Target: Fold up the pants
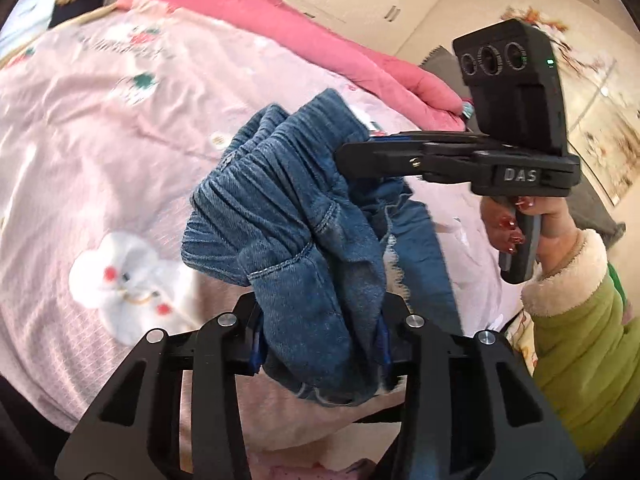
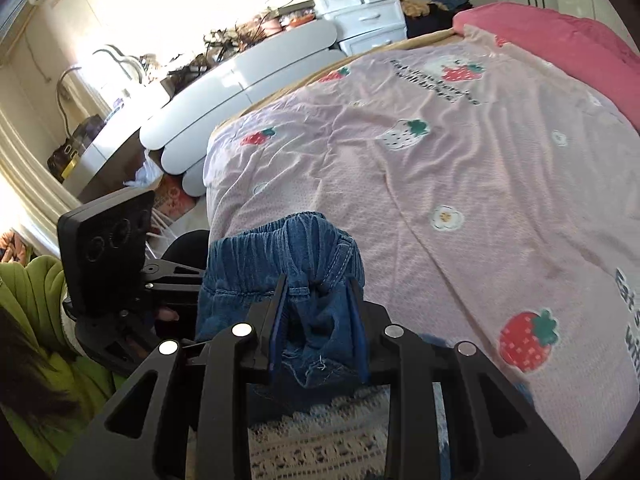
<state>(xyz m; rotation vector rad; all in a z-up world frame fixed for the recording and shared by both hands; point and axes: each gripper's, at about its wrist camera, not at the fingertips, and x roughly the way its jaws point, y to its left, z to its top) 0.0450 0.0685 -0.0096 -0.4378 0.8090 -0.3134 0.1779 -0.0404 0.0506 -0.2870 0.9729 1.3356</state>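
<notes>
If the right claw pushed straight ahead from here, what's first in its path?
The right claw is already shut on the jeans. Past that bunched denim, the pink strawberry bedspread looks first, though depth is uncertain.

The pants are up in the air, a bunched bundle of blue denim hanging above the pink strawberry-print bed cover. The gathered elastic waistband sits at the top, crumpled into ridges, with pale stitching showing along the seams. One part of the fabric is pinched between the fingers of the left hand-held gripper, another near the waistband between those of the right hand-held gripper. A frayed raw edge dangles below, loose and unfolded.
</notes>
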